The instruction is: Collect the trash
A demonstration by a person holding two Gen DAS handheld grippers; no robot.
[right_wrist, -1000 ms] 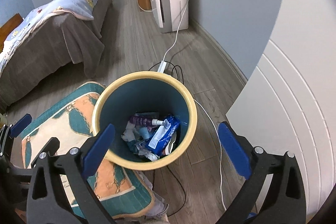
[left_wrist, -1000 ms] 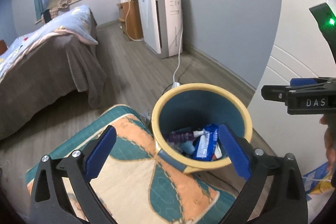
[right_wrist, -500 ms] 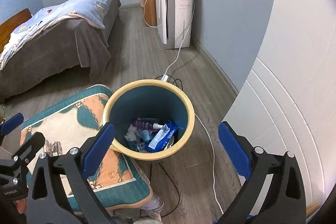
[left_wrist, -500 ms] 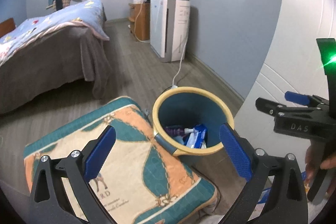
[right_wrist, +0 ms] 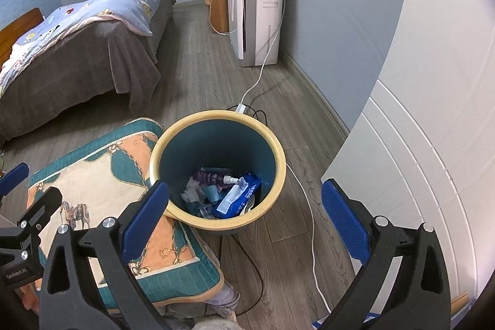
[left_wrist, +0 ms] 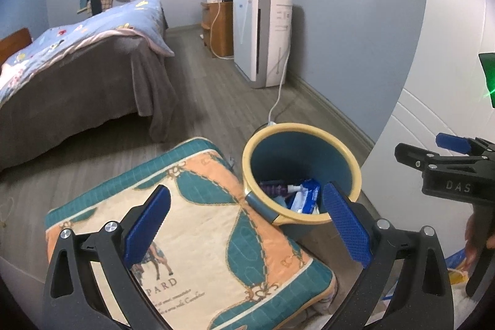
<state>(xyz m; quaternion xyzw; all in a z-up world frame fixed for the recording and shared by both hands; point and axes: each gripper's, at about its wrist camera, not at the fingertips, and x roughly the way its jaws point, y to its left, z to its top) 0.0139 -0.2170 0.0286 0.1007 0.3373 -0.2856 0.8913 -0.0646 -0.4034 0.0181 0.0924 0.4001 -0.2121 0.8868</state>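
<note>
Surroundings, far left of both claws: a bed [right_wrist: 77,30] with a blue quilt over a grey cover stands well apart on the wooden floor [right_wrist: 198,73]. Directly ahead of and below the left claw [left_wrist: 247,221] lies a patterned cushion [left_wrist: 191,240] in teal, orange and cream; its right edge touches the trash bin [right_wrist: 216,169].

The trash bin, blue inside with a yellow rim, stands on the floor just ahead of the right claw [right_wrist: 244,217] and ahead-right of the left claw. It contains a purple spray bottle [right_wrist: 213,177], a blue wipes pack [right_wrist: 238,198] and crumpled paper [right_wrist: 191,194].

Beyond the bin, a white cable [right_wrist: 263,64] runs across the floor to a white tower appliance [right_wrist: 256,17] against the blue wall; a second stretch of white cable passes the bin on its right. A dark cable lies under the bin's near side. A white panelled door [right_wrist: 433,144] fills the right of the view.

Left claw: jaws spread wide, blue pads clear of everything, nothing held. Its right pad overlaps the bin's rim in the view; contact cannot be determined.

Right claw: jaws spread wide, nothing held, positioned above the bin's near rim. In the left wrist view it [left_wrist: 445,172] appears at the far right, gripped by a hand [left_wrist: 478,237].
</note>
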